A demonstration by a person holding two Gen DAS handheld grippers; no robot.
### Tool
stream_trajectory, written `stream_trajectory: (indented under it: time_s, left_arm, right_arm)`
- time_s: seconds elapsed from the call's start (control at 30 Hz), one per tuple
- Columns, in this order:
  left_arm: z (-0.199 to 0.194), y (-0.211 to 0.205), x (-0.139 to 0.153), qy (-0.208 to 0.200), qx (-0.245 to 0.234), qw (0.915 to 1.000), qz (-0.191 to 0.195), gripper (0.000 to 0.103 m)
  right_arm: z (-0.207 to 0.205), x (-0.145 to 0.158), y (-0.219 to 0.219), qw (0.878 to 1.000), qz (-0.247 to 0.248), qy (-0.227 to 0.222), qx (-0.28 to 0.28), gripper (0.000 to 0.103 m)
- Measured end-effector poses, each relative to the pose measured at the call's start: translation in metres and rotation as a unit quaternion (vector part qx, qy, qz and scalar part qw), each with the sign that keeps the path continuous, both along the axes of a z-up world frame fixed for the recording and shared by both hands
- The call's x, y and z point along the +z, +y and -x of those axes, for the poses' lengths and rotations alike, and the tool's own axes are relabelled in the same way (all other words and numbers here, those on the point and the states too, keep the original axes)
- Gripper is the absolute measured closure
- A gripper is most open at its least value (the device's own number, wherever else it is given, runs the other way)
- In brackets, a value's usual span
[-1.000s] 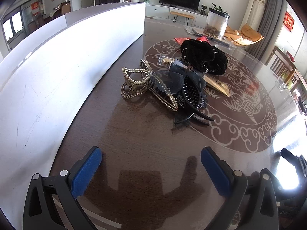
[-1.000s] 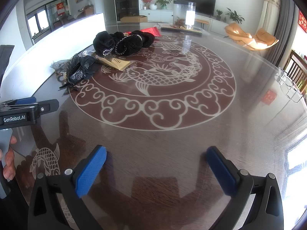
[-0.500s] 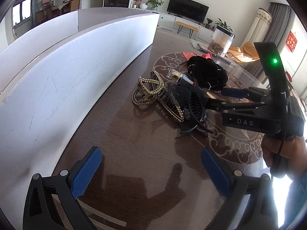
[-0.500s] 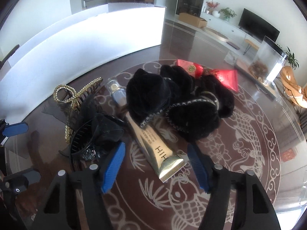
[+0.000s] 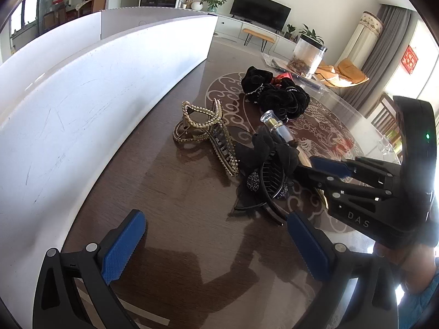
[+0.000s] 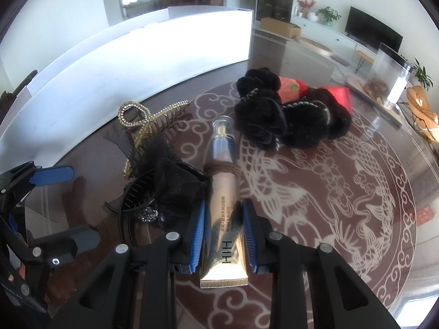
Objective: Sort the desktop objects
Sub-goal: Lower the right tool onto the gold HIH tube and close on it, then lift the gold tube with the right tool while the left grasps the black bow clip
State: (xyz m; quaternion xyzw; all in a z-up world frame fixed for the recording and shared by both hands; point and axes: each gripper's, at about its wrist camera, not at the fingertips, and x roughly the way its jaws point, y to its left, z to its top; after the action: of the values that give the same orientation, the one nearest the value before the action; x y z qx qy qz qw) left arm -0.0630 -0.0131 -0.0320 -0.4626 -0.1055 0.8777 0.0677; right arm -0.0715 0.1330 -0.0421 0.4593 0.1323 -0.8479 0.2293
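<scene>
My right gripper (image 6: 222, 230) is shut on a gold cosmetic tube (image 6: 223, 192) with a clear cap and a brown hair tie round its middle; the tube also shows in the left wrist view (image 5: 277, 130). A black bow hair claw (image 6: 170, 186) lies just left of the tube. A gold rhinestone hair claw (image 6: 145, 126) lies behind it. Black velvet scrunchies (image 6: 285, 120) and red packets (image 6: 293, 90) lie further back. My left gripper (image 5: 216, 244) is open and empty, hovering short of the black claw (image 5: 263, 175) and gold claw (image 5: 208, 131).
A long white box wall (image 5: 90, 104) runs along the left side of the dark patterned table (image 5: 175, 219). A clear jar (image 6: 389, 82) stands at the far right. The right gripper body (image 5: 370, 192) reaches in from the right in the left wrist view.
My right gripper has moved in over the gold tube and closed its jaws on it. My left gripper has stayed open, shifting slightly nearer the hair claws.
</scene>
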Motion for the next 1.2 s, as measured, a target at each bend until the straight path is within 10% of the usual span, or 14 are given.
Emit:
stream_trajectory:
  time_s: [0.4, 0.57, 0.83, 0.97, 1.1, 1.2]
  left_arm:
    - [0.011, 0.065, -0.005, -0.01, -0.13, 0.9894, 0.063, 0.0]
    - [0.028, 0.09, -0.009, -0.02, -0.174, 0.9758, 0.131, 0.0]
    - [0.046, 0.103, -0.007, -0.021, -0.202, 0.9702, 0.132, 0.0]
    - [0.031, 0.09, 0.002, 0.026, -0.179, 0.9763, 0.12, 0.064]
    - [0.006, 0.079, 0.003, 0.029, -0.18, 0.9771, 0.109, 0.064]
    - [-0.024, 0.073, 0.002, 0.035, -0.179, 0.9782, 0.1, 0.064]
  right_arm:
    - [-0.12, 0.002, 0.119, 0.987, 0.006, 0.035, -0.155, 0.075]
    - [-0.133, 0.003, 0.124, 0.984, 0.017, 0.049, -0.168, 0.075]
    - [-0.131, 0.002, 0.124, 0.983, 0.016, 0.049, -0.174, 0.073]
    - [-0.131, 0.002, 0.128, 0.982, 0.023, 0.047, -0.179, 0.07]
    - [-0.131, 0.001, 0.125, 0.982, 0.017, 0.049, -0.18, 0.069]
    - [-0.13, 0.0, 0.13, 0.982, 0.029, 0.041, -0.184, 0.049]
